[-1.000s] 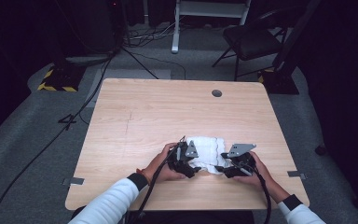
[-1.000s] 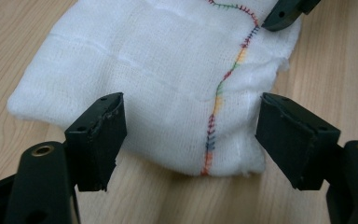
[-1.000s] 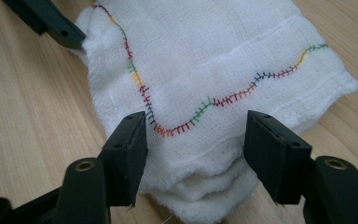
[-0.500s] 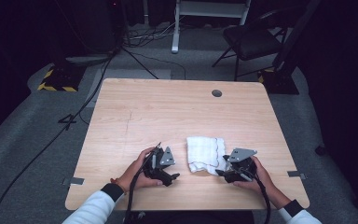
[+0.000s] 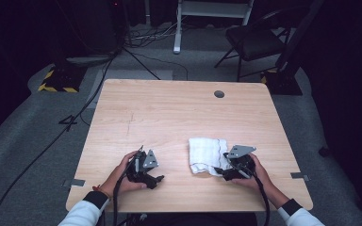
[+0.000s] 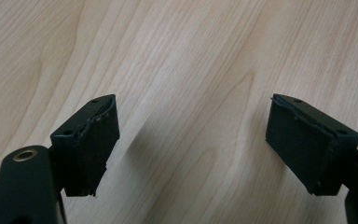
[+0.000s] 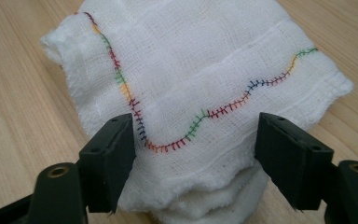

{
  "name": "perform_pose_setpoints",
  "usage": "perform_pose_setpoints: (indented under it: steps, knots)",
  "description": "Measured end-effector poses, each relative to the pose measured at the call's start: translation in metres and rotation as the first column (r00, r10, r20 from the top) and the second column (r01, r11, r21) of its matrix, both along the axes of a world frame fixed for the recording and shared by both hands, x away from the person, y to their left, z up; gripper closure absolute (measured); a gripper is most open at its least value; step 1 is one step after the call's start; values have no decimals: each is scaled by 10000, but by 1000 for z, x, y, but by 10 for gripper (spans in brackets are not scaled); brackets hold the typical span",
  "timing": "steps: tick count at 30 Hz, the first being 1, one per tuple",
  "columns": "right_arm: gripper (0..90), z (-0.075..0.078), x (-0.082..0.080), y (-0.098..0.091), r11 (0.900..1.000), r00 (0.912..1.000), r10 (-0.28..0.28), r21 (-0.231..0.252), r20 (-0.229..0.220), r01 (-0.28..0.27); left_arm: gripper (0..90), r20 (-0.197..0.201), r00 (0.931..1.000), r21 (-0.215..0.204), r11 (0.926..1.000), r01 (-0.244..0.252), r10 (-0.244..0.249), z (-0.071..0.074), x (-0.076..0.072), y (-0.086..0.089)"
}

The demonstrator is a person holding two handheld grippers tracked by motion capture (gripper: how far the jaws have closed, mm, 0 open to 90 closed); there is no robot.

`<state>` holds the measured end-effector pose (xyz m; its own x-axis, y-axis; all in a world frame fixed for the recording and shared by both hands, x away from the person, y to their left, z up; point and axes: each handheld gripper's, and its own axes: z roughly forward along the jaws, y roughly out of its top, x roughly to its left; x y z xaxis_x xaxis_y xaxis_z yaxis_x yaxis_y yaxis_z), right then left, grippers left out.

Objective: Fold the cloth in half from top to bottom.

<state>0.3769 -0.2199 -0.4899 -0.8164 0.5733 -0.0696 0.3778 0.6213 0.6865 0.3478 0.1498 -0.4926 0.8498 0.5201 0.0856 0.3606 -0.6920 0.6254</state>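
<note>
The pale wooden surface [image 5: 169, 122] takes up most of what I see from above. Its near edge is partly covered by my forearms, and its far half is bare but for a small round dark hole [image 5: 219, 94]. Beyond it the room is dark: a chair [image 5: 254, 40] and some cables on the grey floor [image 5: 37, 141] are hard to make out.

The folded white cloth [image 5: 206, 154] lies on the near right part of the surface. In the right gripper view its far and side edges show, but its near edge drops out of frame between my jaws, so I cannot see how the lower layers end. A wavy line of many-coloured stitching [image 7: 205, 114] runs across its top layer.

My right tool [image 5: 222, 170] sits at the near right corner of the cloth. Its jaws have just been opening and now stand apart, one on either side of the near fold; I cannot be sure whether the pads brush the fabric, but they do not squeeze it.

My left tool [image 5: 159, 179] is well apart from the cloth, off to its left over bare wood. Its jaws are wide apart with nothing between them. From above, my hand covers much of its body.
</note>
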Motion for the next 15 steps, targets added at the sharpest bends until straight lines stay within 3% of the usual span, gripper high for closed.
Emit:
perform_pose_setpoints:
  steps: [4, 8, 15]
  knots:
    - [271, -2, 5, 3, 9998, 9999, -61, 180, -127, 63, 169, -158, 9995, -236, 9993, -277, 274, -2, -1, 12]
    - [275, -3, 14, 11, 9995, 9998, -151, 292, -141, 155, 168, -605, 9961, -822, 9943, -683, 635, -7, -1, 24]
    - [280, -3, 34, 26, 9988, 9993, -328, 366, -186, 335, 167, -412, 9972, -1182, 9907, -676, 632, -10, -4, 32]
